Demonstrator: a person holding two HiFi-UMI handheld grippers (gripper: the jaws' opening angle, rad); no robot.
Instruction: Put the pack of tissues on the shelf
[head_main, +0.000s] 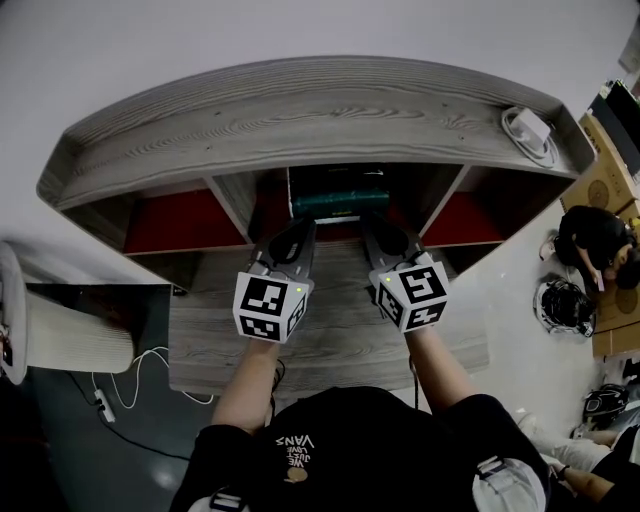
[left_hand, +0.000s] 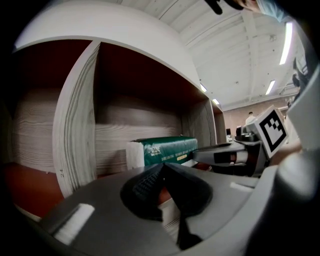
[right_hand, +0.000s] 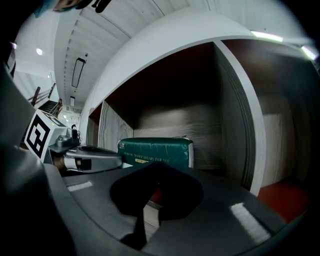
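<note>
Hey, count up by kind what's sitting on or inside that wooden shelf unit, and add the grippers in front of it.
Tissue pack: 1
Charger with cable: 1
Grippers: 2, the left gripper and the right gripper
Total: 4

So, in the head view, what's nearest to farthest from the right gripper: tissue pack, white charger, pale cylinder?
1. Tissue pack, middle compartment, just ahead of the right gripper.
2. White charger, shelf top, far right.
3. Pale cylinder, far left.
</note>
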